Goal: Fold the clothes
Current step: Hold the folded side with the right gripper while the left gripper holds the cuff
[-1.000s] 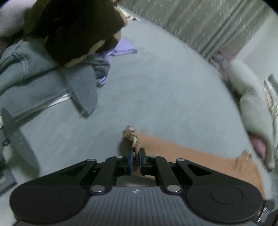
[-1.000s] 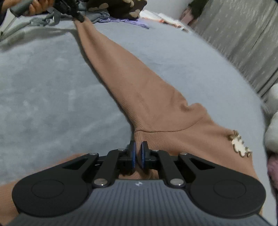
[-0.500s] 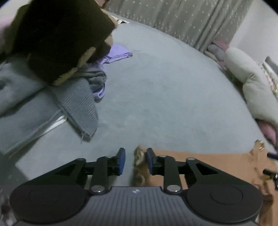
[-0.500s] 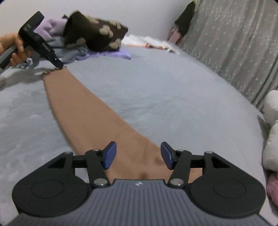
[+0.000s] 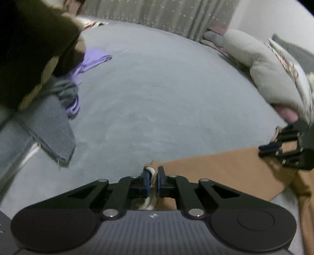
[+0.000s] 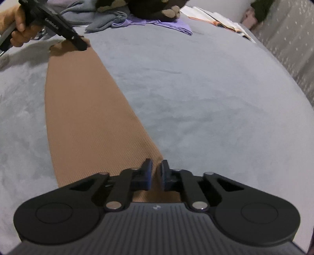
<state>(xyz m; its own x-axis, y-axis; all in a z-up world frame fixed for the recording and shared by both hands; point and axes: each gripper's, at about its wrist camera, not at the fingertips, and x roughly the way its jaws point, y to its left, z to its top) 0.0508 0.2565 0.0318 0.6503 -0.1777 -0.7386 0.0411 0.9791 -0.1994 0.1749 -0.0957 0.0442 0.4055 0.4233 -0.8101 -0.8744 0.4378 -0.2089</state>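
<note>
A brown ribbed garment [image 6: 88,117] lies as a long flat strip on the grey bed cover [image 6: 196,98]. My left gripper [image 5: 152,172] is shut on its far corner, where cream trim shows between the pads; in the right wrist view the left gripper [image 6: 80,44] sits at the strip's far end, held by a hand [image 6: 18,33]. My right gripper [image 6: 156,166] is closing on the strip's near right corner, with the cloth edge pinched between the pads. In the left wrist view the right gripper [image 5: 268,148] is at the other end of the brown garment [image 5: 225,166].
A heap of clothes lies to the left: a dark brown piece with tan patches [image 5: 29,49], a grey knit [image 5: 49,127] and a purple cloth [image 5: 92,58]. A pale pillow [image 5: 261,66] lies at the right, curtains [image 5: 157,13] behind, open papers [image 6: 219,20] at the bed's far edge.
Both grippers opened and have closed again on the brown garment. The right gripper has shifted along it to a corner. The garment, bunched before, now lies flat as a strip.
</note>
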